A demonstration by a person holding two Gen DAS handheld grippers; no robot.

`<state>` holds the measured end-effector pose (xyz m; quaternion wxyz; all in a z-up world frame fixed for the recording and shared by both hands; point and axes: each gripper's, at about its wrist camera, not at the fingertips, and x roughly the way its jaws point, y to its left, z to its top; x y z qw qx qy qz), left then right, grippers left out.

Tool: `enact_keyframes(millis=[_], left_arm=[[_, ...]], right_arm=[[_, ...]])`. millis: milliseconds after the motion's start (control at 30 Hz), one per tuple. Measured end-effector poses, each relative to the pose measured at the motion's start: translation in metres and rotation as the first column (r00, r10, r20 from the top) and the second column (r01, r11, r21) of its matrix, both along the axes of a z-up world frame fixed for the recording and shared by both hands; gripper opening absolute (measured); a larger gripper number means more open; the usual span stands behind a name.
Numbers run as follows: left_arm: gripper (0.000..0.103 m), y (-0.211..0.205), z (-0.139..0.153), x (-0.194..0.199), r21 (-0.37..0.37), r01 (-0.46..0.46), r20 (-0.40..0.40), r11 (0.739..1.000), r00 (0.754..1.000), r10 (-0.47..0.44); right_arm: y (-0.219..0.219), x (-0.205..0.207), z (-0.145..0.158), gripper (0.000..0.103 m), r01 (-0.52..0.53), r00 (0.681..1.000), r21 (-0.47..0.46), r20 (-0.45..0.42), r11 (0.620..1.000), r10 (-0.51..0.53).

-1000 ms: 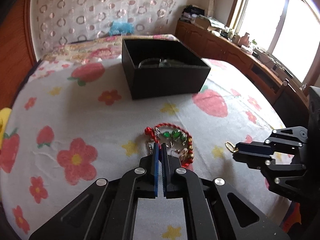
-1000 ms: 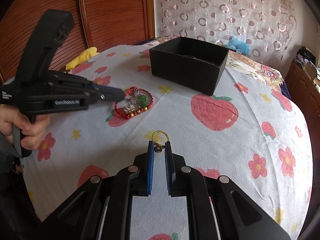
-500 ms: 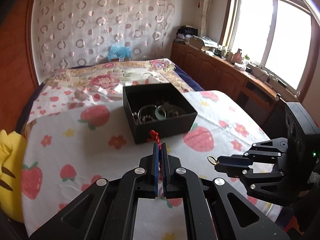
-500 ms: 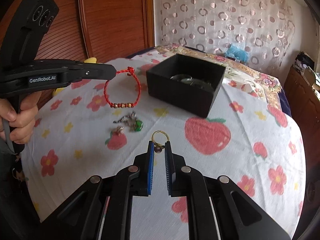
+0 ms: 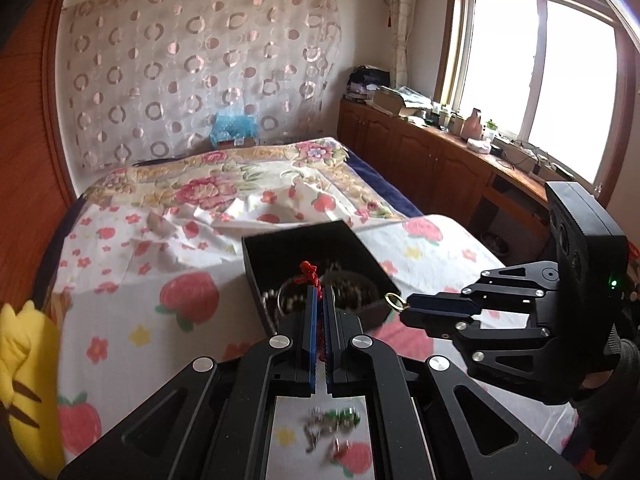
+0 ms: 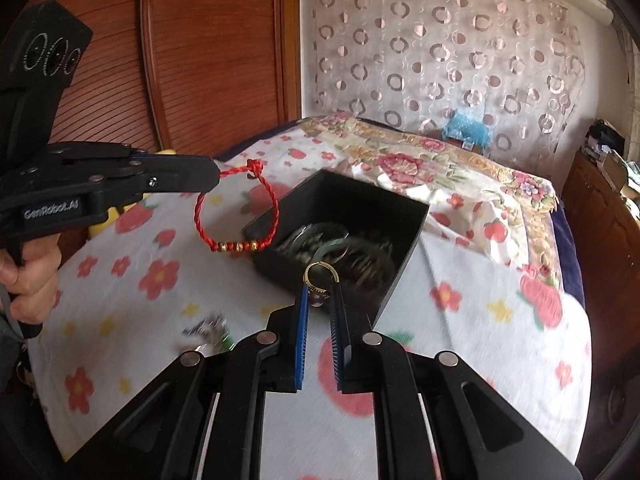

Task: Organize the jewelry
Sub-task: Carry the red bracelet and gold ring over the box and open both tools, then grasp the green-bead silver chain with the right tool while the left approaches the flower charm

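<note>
My left gripper (image 5: 320,294) is shut on a red cord bracelet (image 6: 236,216) with gold beads; its knot (image 5: 308,270) sticks up above the fingertips, and the loop hangs in the air just left of the black box (image 6: 404,216). My right gripper (image 6: 320,292) is shut on a gold ring (image 6: 321,274), held near the box's front edge. The ring also shows at the right gripper's tip in the left wrist view (image 5: 394,300). The open box (image 5: 352,240) holds several bangles and chains. Loose green-and-silver jewelry (image 5: 332,430) lies on the sheet below my left gripper.
The box stands on a bed with a strawberry-and-flower sheet (image 6: 500,308). A yellow plush toy (image 5: 24,364) lies at the left edge. A wooden cabinet (image 5: 432,156) with clutter runs under the window on the right. A wooden wardrobe (image 6: 200,60) stands behind the bed.
My left gripper has lifted the red bracelet off the sheet and carried it towards the box. My right gripper has risen with the ring and moved up to the box's front edge.
</note>
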<state>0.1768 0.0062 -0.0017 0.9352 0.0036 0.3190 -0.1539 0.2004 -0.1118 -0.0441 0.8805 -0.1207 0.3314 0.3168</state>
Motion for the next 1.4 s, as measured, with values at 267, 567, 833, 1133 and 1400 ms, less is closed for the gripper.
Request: enact_keyframes(millis=[267, 567, 833, 1133, 1400], left_arm=[[0.002, -0.005, -0.008, 0.041, 0.014, 0.007, -0.016, 1.000, 1.000, -0.007], [0.002, -0.010, -0.019, 0.059, 0.021, 0.018, -0.042, 1.000, 0.999, -0.017], [0.003, -0.012, -0.020, 0.062, 0.024, 0.011, -0.040, 1.000, 0.999, -0.010], [0.028, 0.000, -0.023, 0.041, 0.022, -0.026, -0.021, 0.999, 0.999, 0.026], [0.035, 0.024, -0.035, -0.001, 0.022, -0.079, -0.038, 0.997, 0.996, 0.080]], right_arm=[[0.004, 0.036, -0.006, 0.012, 0.022, 1.000, 0.000, -0.015, 1.000, -0.022], [0.005, 0.048, -0.013, 0.012, 0.026, 0.999, 0.001, -0.025, 1.000, -0.026], [-0.004, 0.042, -0.015, 0.013, 0.030, 0.999, 0.019, -0.023, 0.999, -0.029], [-0.005, 0.023, -0.015, 0.013, 0.023, 0.999, 0.024, -0.023, 0.999, -0.023], [0.009, -0.015, -0.025, 0.017, -0.005, 0.999, 0.022, -0.039, 1.000, 0.006]])
